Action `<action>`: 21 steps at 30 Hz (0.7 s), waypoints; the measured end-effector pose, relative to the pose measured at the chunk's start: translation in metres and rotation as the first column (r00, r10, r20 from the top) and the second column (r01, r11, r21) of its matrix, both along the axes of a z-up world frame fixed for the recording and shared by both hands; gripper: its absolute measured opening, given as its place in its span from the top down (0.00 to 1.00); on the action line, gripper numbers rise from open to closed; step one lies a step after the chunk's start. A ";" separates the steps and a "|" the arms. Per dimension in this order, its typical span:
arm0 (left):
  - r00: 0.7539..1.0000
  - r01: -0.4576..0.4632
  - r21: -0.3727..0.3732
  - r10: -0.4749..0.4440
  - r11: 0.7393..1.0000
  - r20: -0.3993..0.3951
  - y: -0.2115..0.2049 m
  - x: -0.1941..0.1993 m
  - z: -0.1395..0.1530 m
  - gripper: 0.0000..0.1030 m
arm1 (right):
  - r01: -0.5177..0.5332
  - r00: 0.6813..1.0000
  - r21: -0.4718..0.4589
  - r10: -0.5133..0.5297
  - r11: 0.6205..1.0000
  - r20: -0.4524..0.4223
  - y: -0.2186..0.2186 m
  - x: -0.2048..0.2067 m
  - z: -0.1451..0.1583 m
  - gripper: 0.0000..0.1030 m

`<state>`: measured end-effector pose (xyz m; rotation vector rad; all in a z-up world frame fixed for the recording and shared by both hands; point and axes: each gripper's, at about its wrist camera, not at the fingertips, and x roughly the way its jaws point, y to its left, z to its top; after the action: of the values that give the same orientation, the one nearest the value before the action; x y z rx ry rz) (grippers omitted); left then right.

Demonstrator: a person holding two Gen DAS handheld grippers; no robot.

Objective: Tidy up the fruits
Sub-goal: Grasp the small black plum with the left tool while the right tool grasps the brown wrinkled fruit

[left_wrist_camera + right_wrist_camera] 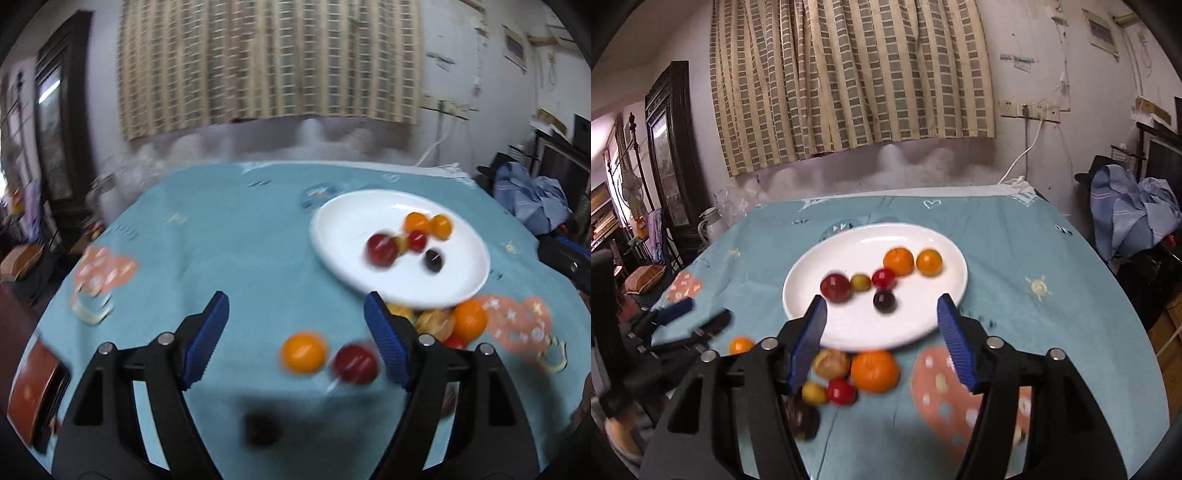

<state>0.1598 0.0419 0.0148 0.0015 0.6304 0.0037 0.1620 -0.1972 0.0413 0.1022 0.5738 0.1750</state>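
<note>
Beyond both open, empty jaws, a white plate of fruit sits on the blue-clothed bench; checked curtains hang behind.

plate: 1 | fruits on it: 6 (blurred) | tongs: 2

glossy white plate, matt cloth tablecloth
</note>
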 end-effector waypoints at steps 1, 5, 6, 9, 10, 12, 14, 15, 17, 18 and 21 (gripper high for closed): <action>1.000 -0.009 -0.016 0.009 1.000 -0.012 0.009 -0.006 -0.003 0.25 | -0.003 1.000 -0.004 0.003 1.000 -0.022 0.001 -0.005 -0.008 0.38; 0.997 -0.051 -0.020 0.049 0.999 -0.066 0.032 -0.032 -0.023 0.25 | -0.014 0.996 0.000 0.014 1.000 -0.090 0.002 -0.010 -0.026 0.38; 0.996 -0.047 -0.020 0.046 0.999 -0.075 0.033 -0.035 -0.025 0.25 | -0.013 0.996 0.004 0.014 1.000 -0.091 0.002 -0.012 -0.027 0.38; 0.992 -0.020 -0.010 0.019 1.000 -0.124 0.029 -0.035 -0.036 0.25 | -0.015 0.997 0.007 0.015 1.000 -0.078 0.001 -0.013 -0.025 0.38; 0.991 -0.015 0.002 0.015 1.000 -0.134 0.028 -0.034 -0.038 0.25 | -0.015 0.997 0.004 0.015 1.000 -0.078 0.001 -0.012 -0.025 0.38; 0.988 -0.004 0.021 0.007 1.000 -0.157 0.025 -0.030 -0.044 0.25 | -0.018 0.996 0.004 0.018 1.000 -0.089 0.001 -0.012 -0.026 0.38; 0.983 0.010 0.024 -0.006 1.000 -0.184 0.023 -0.027 -0.049 0.26 | -0.023 0.995 0.003 0.023 1.000 -0.100 0.001 -0.010 -0.028 0.38; 0.981 0.013 0.020 -0.009 1.000 -0.196 0.023 -0.025 -0.051 0.27 | -0.025 0.994 -0.003 0.025 1.000 -0.103 0.002 -0.010 -0.028 0.38; 0.978 0.020 0.007 -0.018 1.000 -0.208 0.023 -0.022 -0.054 0.35 | -0.028 0.994 -0.013 0.026 1.000 -0.103 0.004 -0.010 -0.029 0.38; 0.977 0.022 0.000 -0.022 1.000 -0.214 0.023 -0.021 -0.055 0.45 | -0.030 0.995 -0.017 0.028 0.999 -0.101 0.004 -0.011 -0.028 0.38; 0.968 0.025 -0.023 -0.030 0.999 -0.251 0.026 -0.016 -0.062 0.55 | -0.029 0.994 -0.020 0.027 0.999 -0.102 0.006 -0.011 -0.029 0.38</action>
<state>0.1435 0.0675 -0.0469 -0.0081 0.8842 -0.0296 0.1507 -0.1916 0.0127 0.0820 0.6784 0.1917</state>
